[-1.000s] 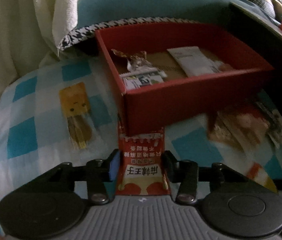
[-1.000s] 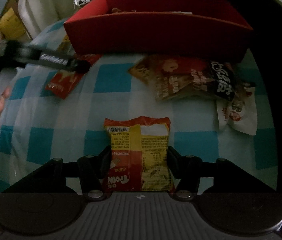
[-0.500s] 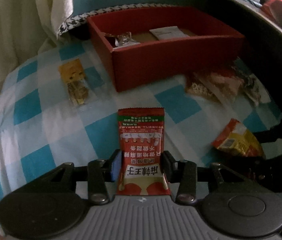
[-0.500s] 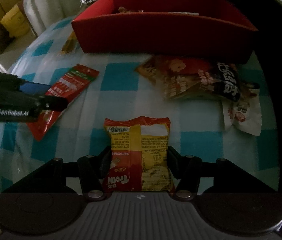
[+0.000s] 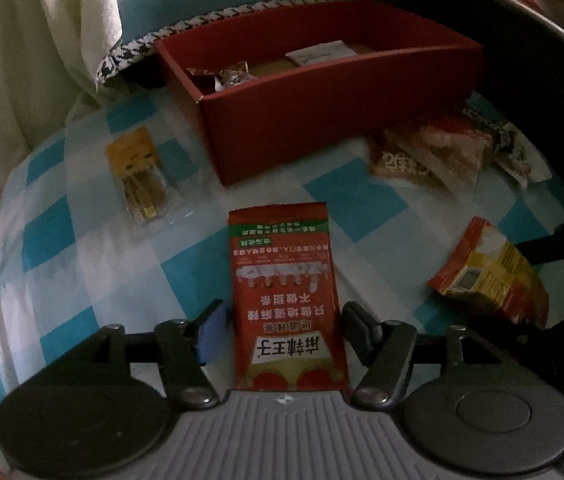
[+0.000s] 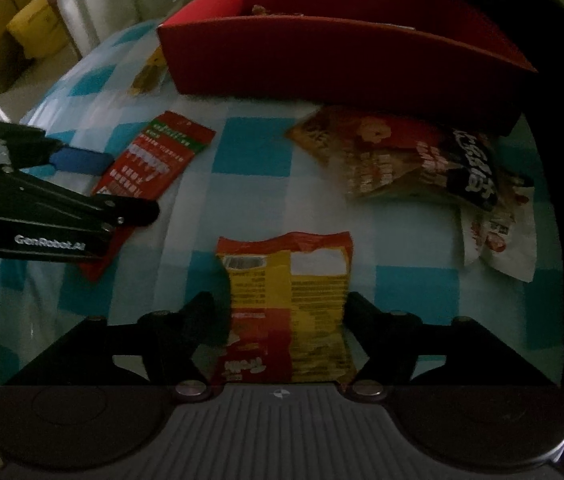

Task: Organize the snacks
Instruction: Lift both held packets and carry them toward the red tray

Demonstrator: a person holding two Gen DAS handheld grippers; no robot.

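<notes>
Left claw [image 5: 284, 322], parted slightly around a red snack packet [image 5: 284, 300] whose long axis points at twelve o'clock toward the red box [image 5: 322, 92]; right claw [image 6: 282, 320] brackets a red-yellow chip bag [image 6: 288, 296], grip unclear.

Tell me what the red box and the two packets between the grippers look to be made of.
Red box: likely cardboard, matte; stiff straight walls, brown floor inside. Red packet between the left gripper fingers: thin printed film, probably plastic, flat with a crimped top edge. Red-and-yellow packet at the right gripper: similar film, slightly glossy, wrinkled, puffed.
</notes>
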